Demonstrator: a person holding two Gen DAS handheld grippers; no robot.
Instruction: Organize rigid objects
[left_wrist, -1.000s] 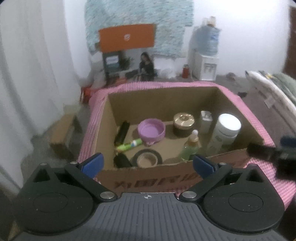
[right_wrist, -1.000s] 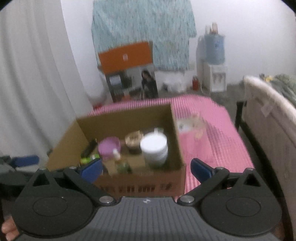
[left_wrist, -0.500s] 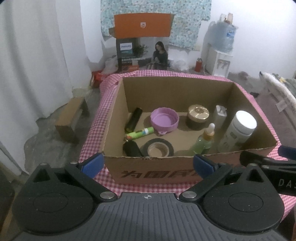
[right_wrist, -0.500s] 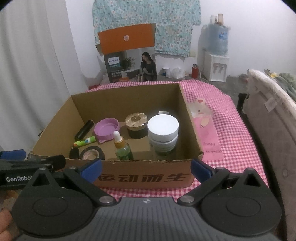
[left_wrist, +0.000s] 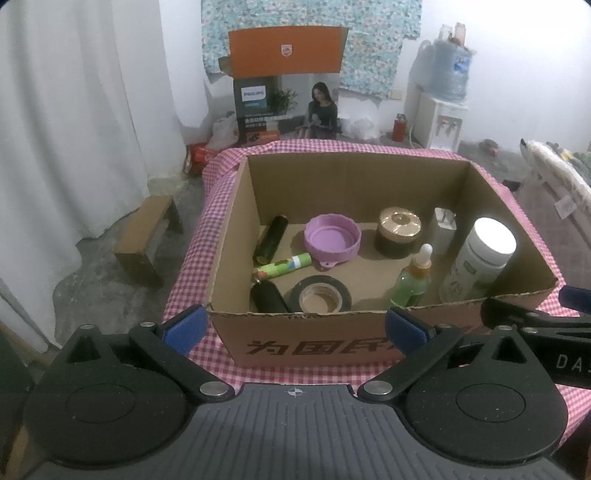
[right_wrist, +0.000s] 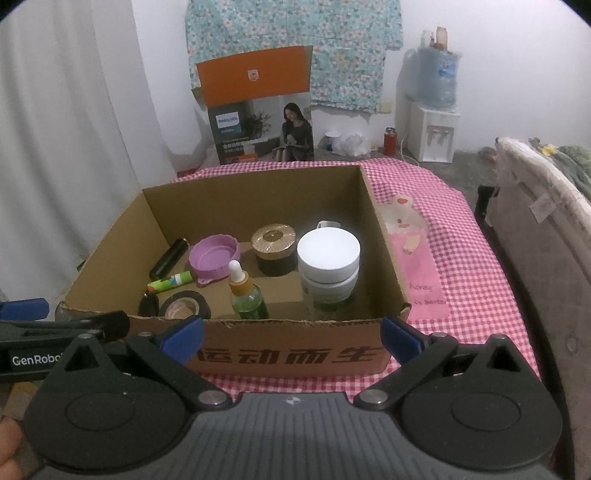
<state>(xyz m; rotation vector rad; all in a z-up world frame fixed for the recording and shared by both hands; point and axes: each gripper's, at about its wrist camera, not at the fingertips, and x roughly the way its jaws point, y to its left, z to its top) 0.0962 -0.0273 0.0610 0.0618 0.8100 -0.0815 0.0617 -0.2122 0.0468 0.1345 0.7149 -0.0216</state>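
An open cardboard box (left_wrist: 369, 343) (right_wrist: 288, 358) stands on a pink checked tablecloth (right_wrist: 472, 266). Inside are a purple bowl (left_wrist: 332, 240) (right_wrist: 214, 258), a gold-lidded jar (left_wrist: 399, 230) (right_wrist: 275, 247), a white-lidded jar (left_wrist: 480, 254) (right_wrist: 328, 266), a green dropper bottle (left_wrist: 413, 277) (right_wrist: 245, 291), a black tape roll (left_wrist: 319, 297) (right_wrist: 186, 304), a green tube (left_wrist: 282, 265) (right_wrist: 170, 282) and two black cylinders (left_wrist: 269, 236) (left_wrist: 267, 299). My left gripper (left_wrist: 293, 328) and right gripper (right_wrist: 291, 338) are open and empty, in front of the box's near wall.
A Philips box (left_wrist: 286, 107) with an orange flap stands behind the table. A water dispenser (left_wrist: 441, 110) is at the back right. A small wooden stool (left_wrist: 147, 240) is on the floor at left. A sofa edge (right_wrist: 546, 258) runs along the right.
Both grippers have pulled back and steadied from a blurred swing; the box now sits a little farther and lower in both views. Nothing in the box has moved.
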